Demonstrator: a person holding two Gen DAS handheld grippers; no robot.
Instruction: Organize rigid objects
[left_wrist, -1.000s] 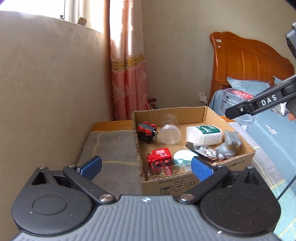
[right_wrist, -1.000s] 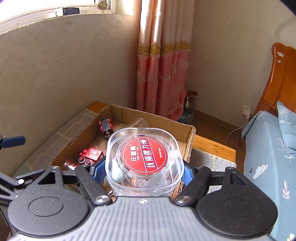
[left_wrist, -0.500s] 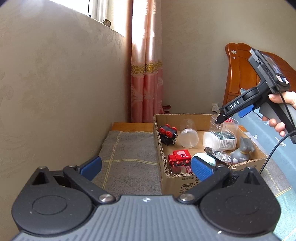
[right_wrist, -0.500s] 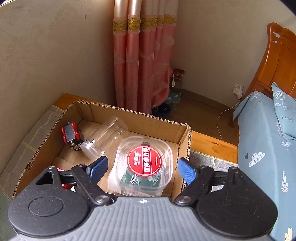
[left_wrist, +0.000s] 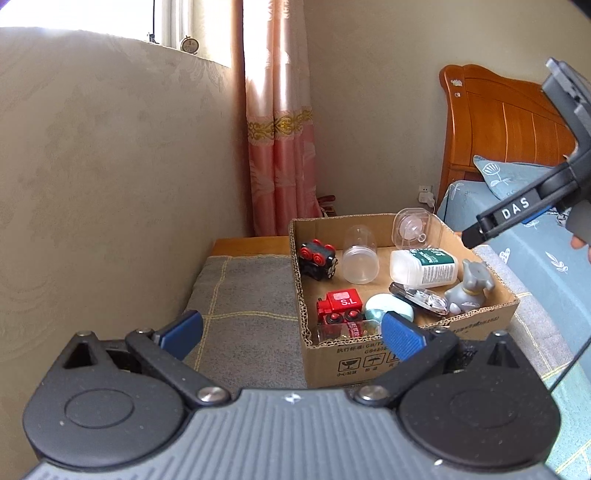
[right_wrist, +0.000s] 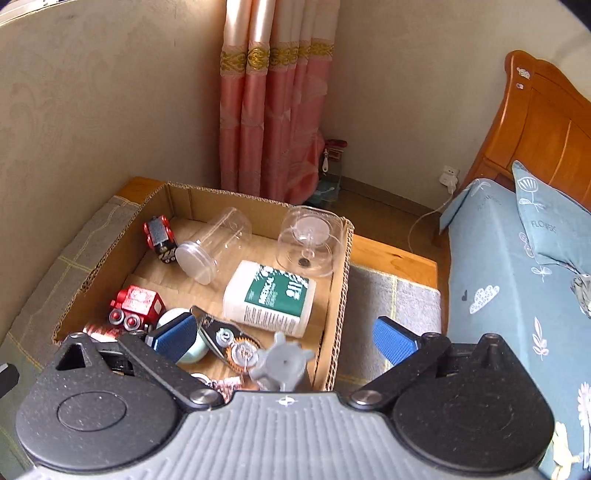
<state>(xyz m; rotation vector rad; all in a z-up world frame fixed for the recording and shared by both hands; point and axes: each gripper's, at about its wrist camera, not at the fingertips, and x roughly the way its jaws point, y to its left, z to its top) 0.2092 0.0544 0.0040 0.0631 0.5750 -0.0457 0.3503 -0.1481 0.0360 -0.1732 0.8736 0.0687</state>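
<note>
A cardboard box (right_wrist: 338, 280) (left_wrist: 476, 325) sits on a grey mat. The clear plastic case (right_wrist: 309, 242) (left_wrist: 410, 230) leans on its side against the box's far right corner. Around it lie a white bottle (right_wrist: 271, 297), a clear jar (right_wrist: 212, 245), two red toy trains (right_wrist: 159, 234) (right_wrist: 136, 306), a grey elephant figure (right_wrist: 282, 360) and a tape dispenser (right_wrist: 229, 343). My right gripper (right_wrist: 282, 334) is open and empty above the box's near right side. My left gripper (left_wrist: 291, 330) is open and empty, in front of the box's left corner.
A beige wall runs along the left. A pink curtain (right_wrist: 273, 110) hangs behind the box. A bed with blue bedding (right_wrist: 517, 266) and a wooden headboard (left_wrist: 506, 122) lies to the right. The grey mat (left_wrist: 243, 295) extends left of the box.
My right gripper opened, let go of the clear case into the box and drew back upward. The case now rests on its side in the far right corner. My left gripper shifted slightly.
</note>
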